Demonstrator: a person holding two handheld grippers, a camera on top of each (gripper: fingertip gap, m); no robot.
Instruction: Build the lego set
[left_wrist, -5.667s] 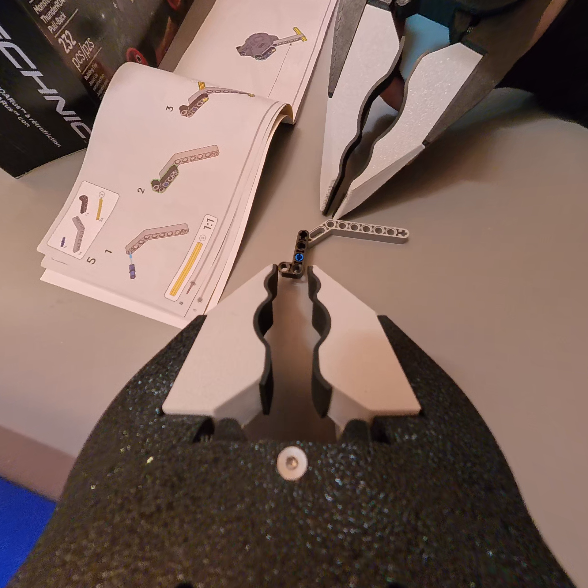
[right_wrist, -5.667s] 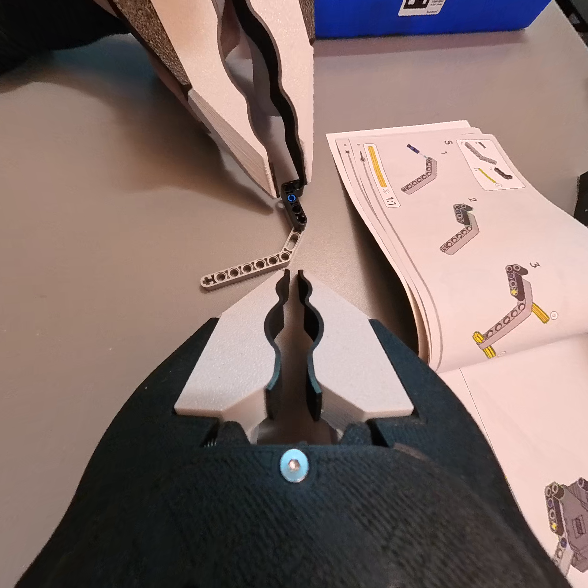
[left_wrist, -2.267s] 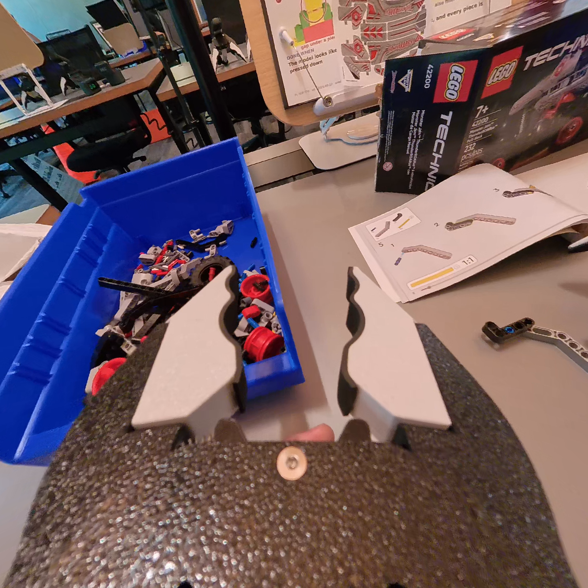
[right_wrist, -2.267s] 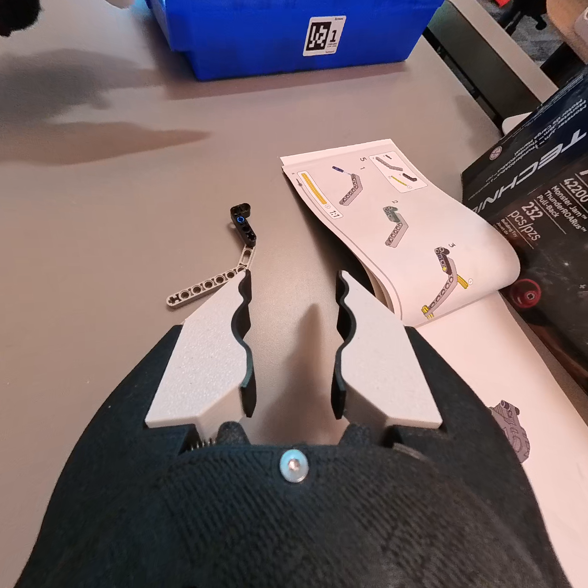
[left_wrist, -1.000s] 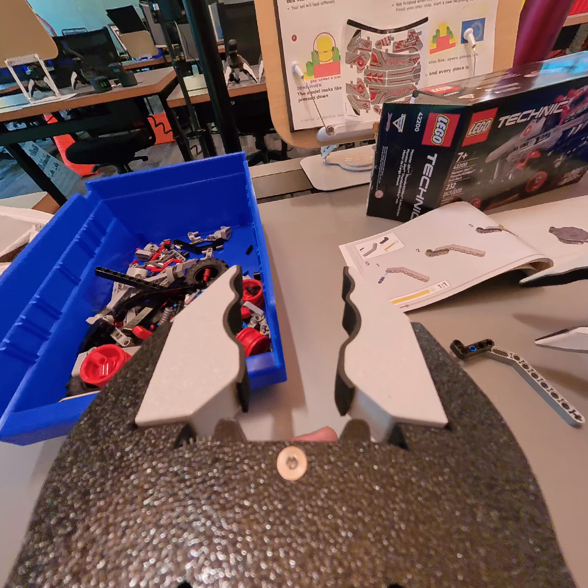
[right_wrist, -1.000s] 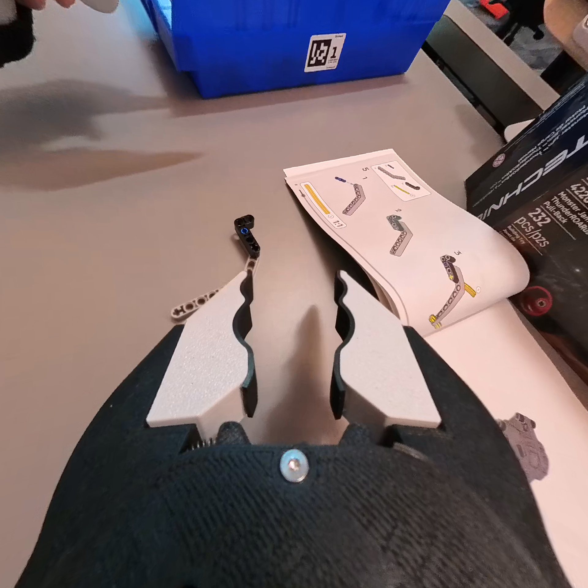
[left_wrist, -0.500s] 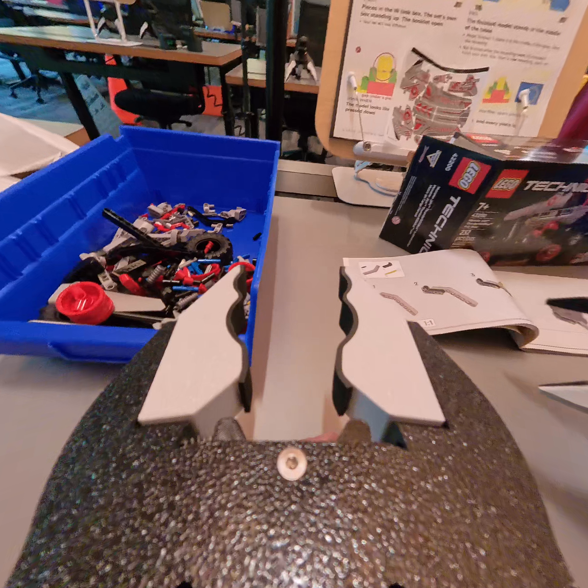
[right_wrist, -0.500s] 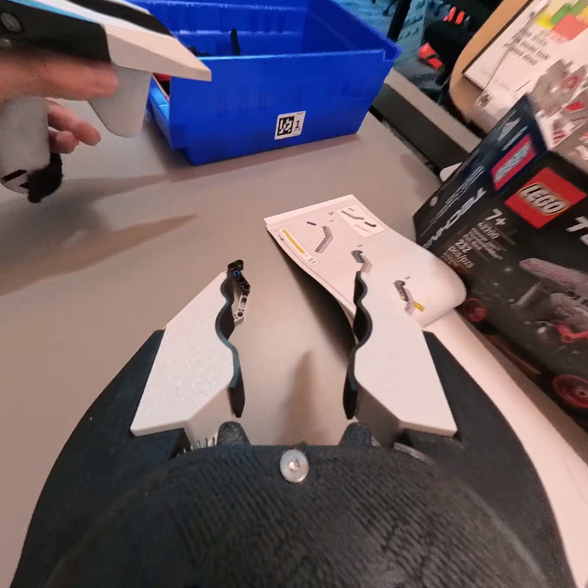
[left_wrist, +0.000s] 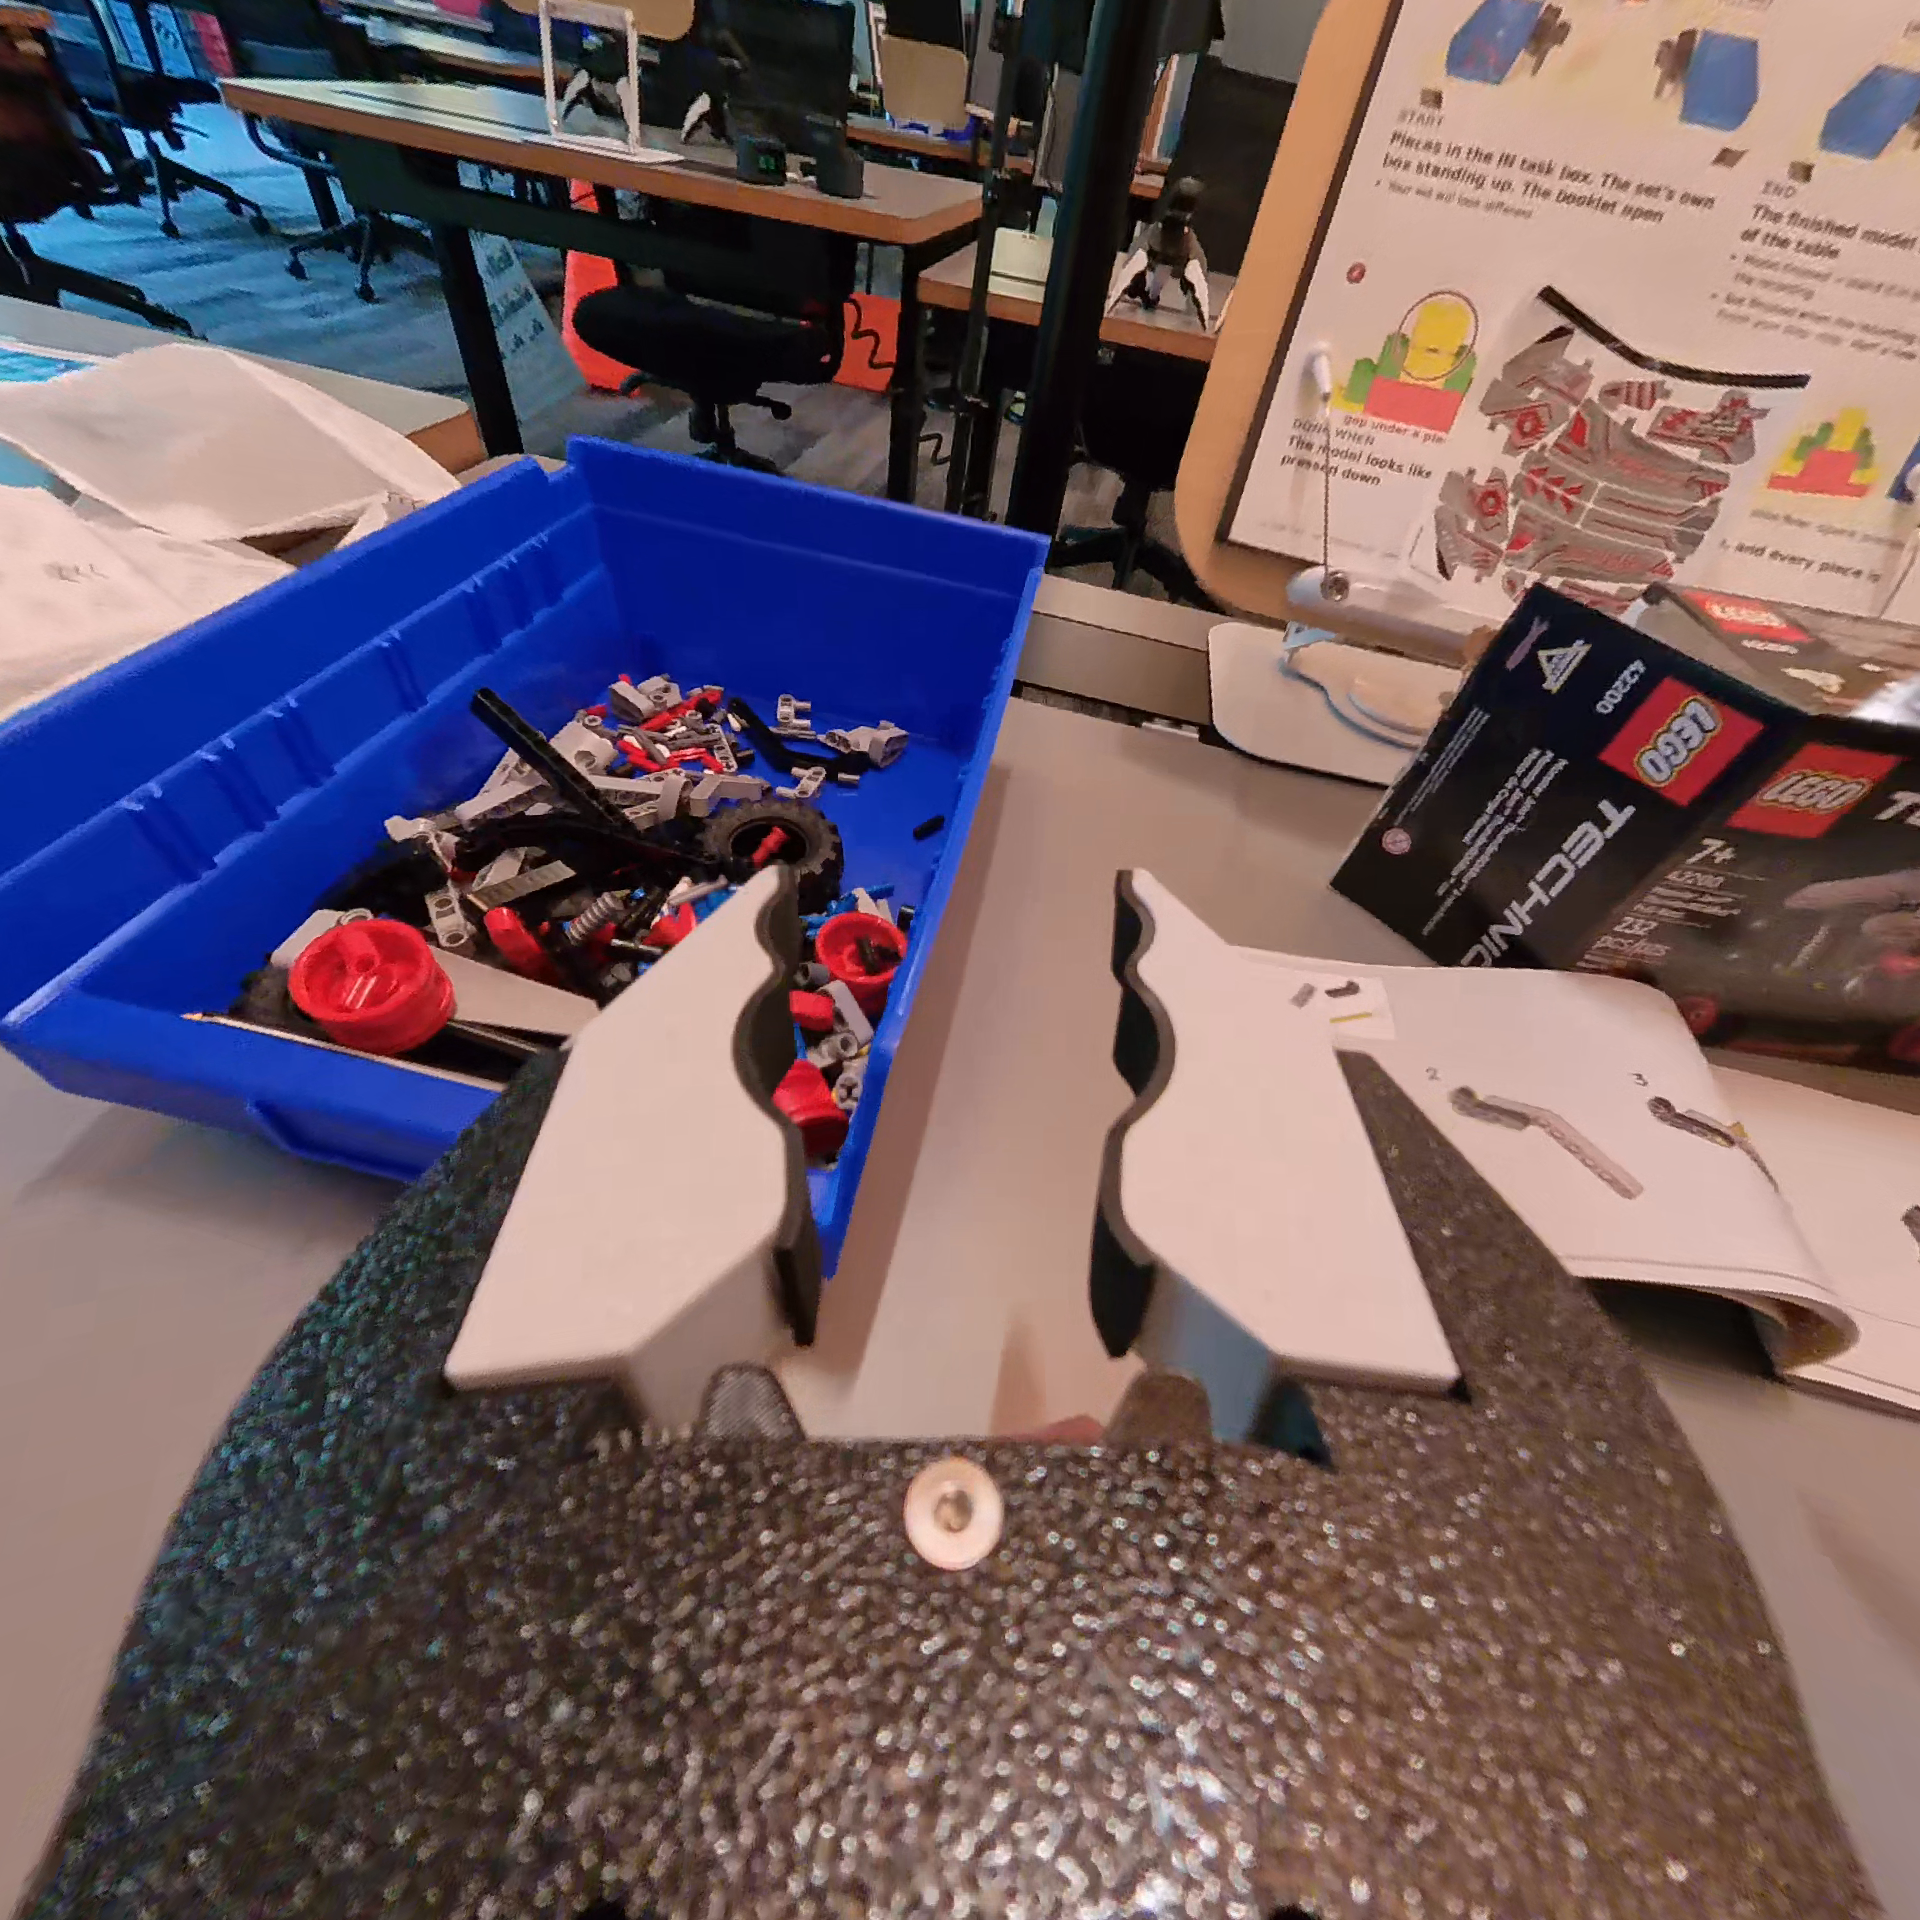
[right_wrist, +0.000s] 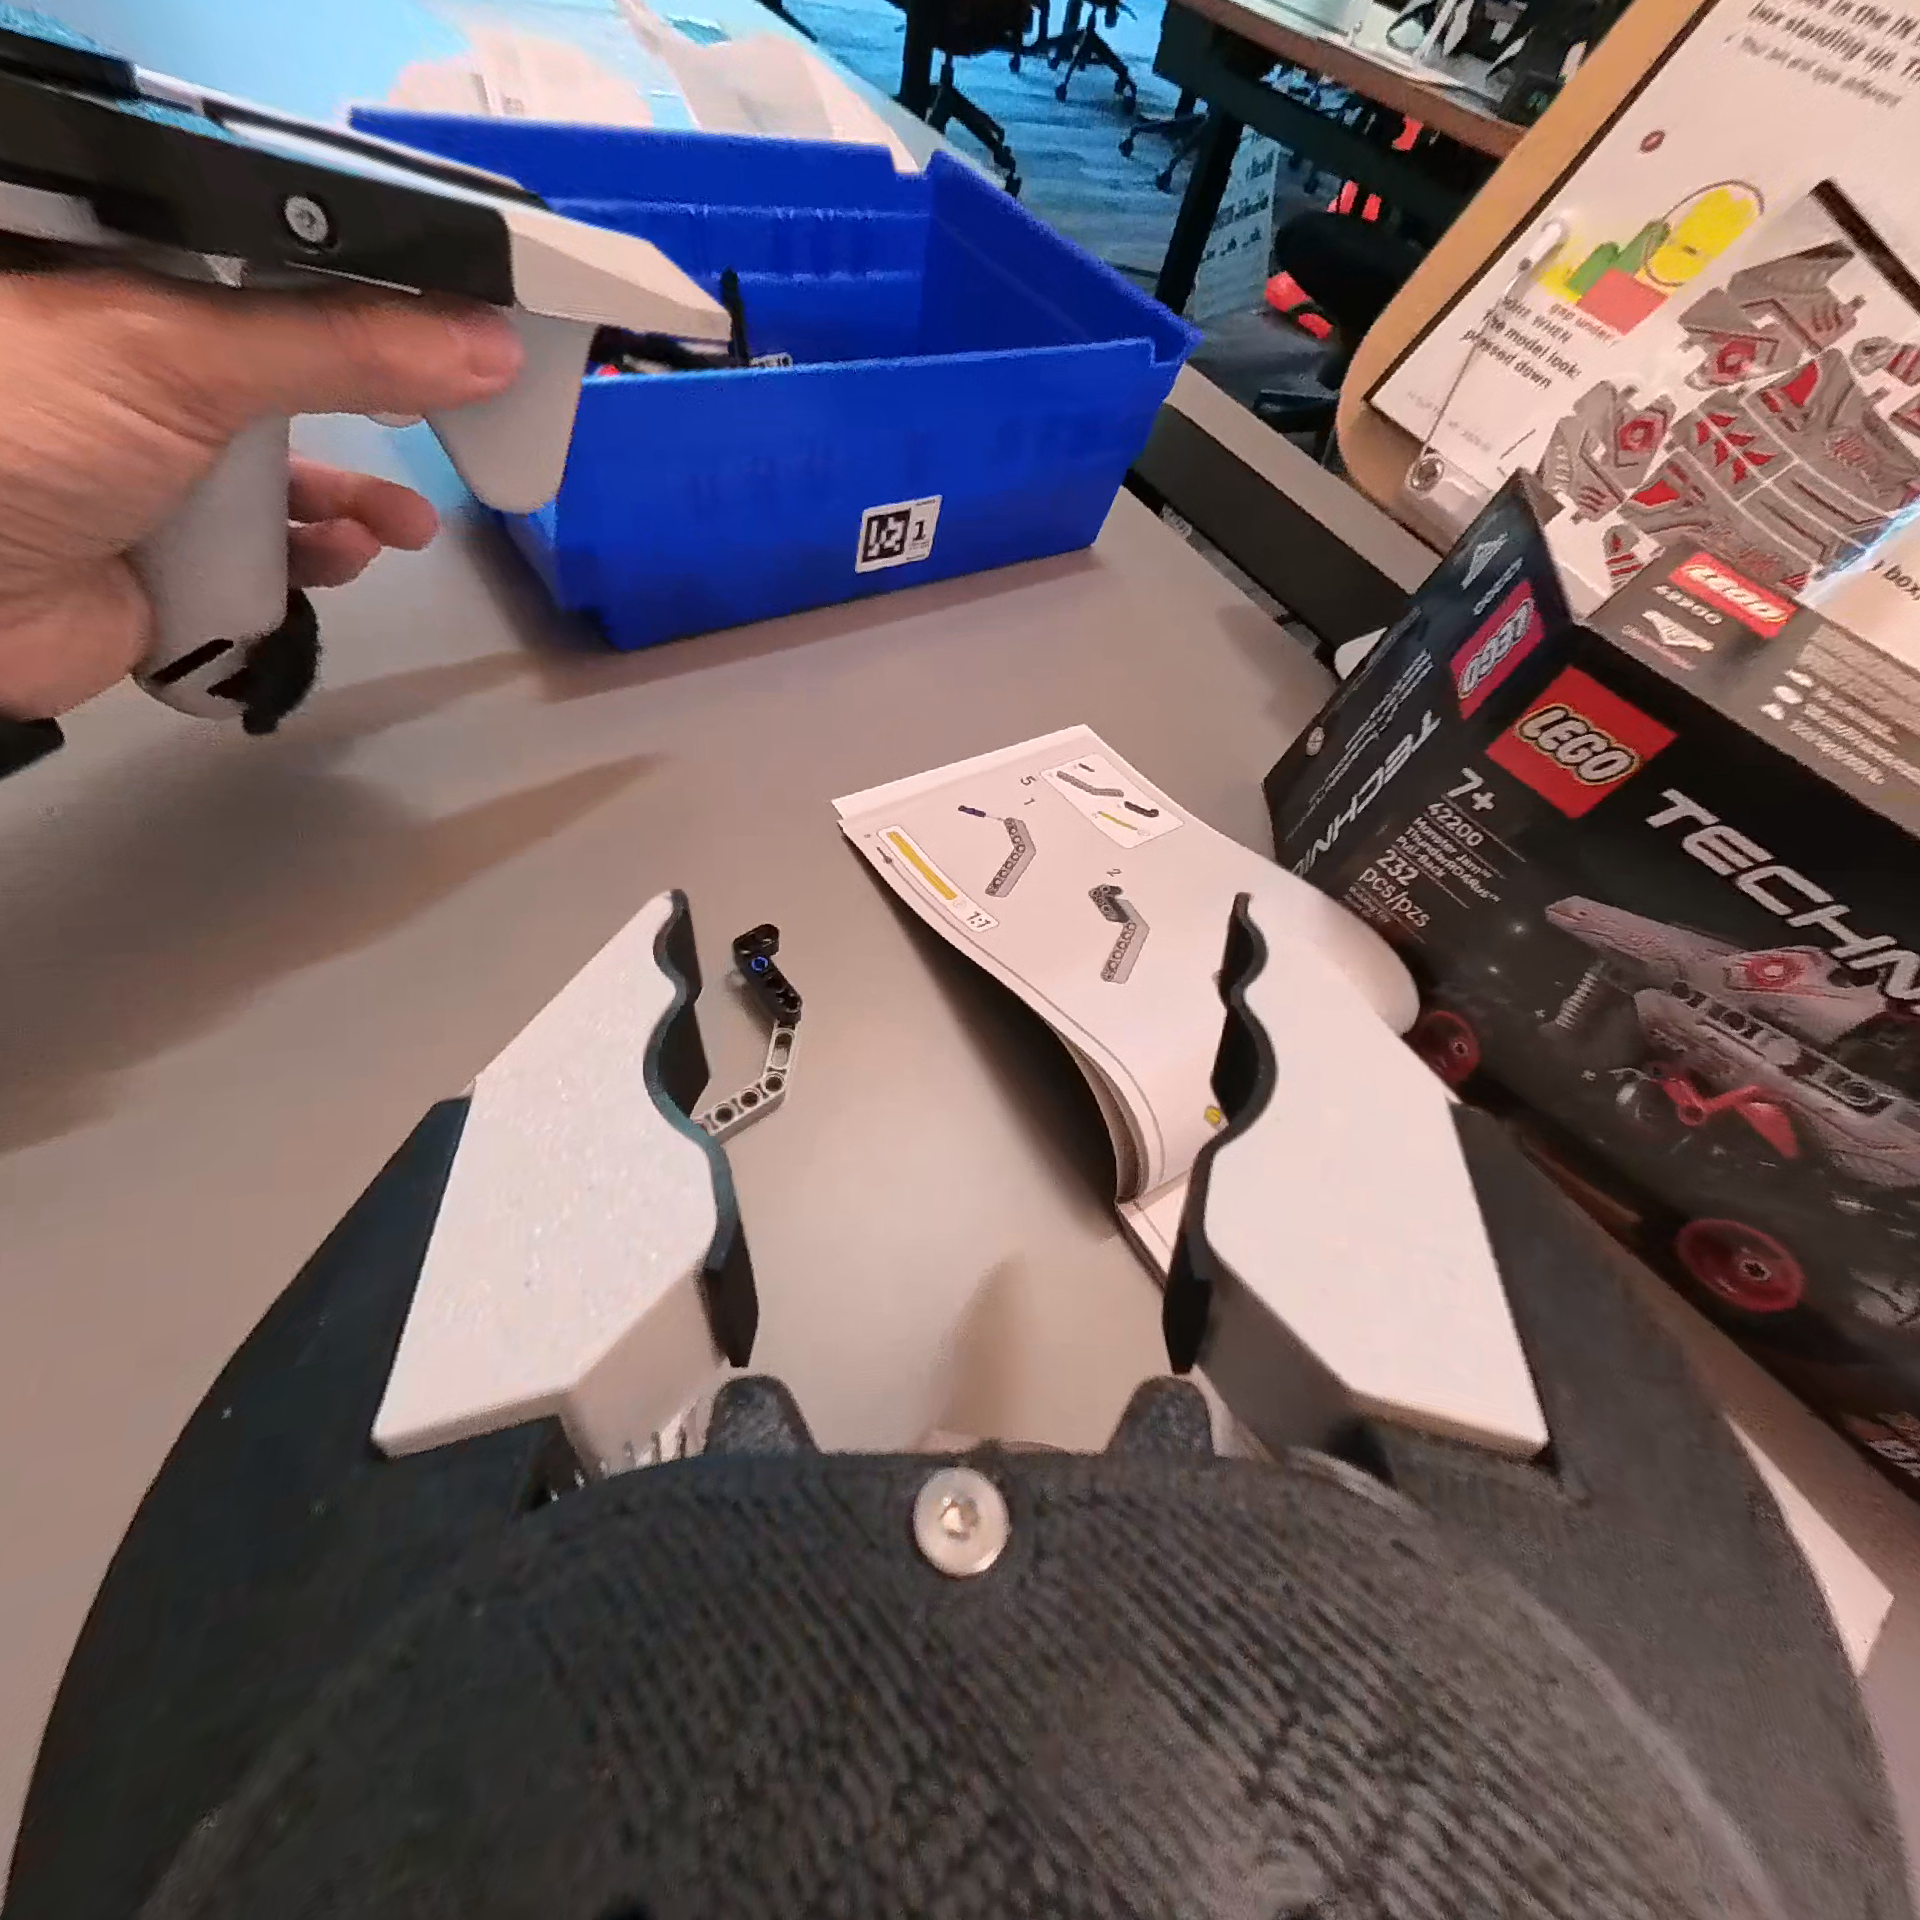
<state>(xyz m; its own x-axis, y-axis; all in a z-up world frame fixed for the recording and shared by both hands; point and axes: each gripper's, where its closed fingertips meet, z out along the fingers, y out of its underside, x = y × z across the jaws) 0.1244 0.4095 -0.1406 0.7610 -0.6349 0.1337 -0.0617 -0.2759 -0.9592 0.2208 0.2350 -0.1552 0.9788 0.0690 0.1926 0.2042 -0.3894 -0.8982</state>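
Left gripper (left_wrist: 945, 1060) is hovering, jaws apart and empty, beside the blue bin (left_wrist: 665, 540) toward the table's far edge; right gripper (right_wrist: 956, 1101), likewise apart, is waiting over the grey-black beam assembly (right_wrist: 767, 1023) mid-table; next part is best picked singly from the pile's edge.

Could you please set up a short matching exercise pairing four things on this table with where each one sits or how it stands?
Things:
1. red wheel
2. joined black and grey beams
3. instruction booklet
4. left claw

Places or states:
A. open, holding nothing
B. inside the blue bin
C. lying open beside the set's box
D. flat on the bare table

Pairs: 1-B, 2-D, 3-C, 4-A
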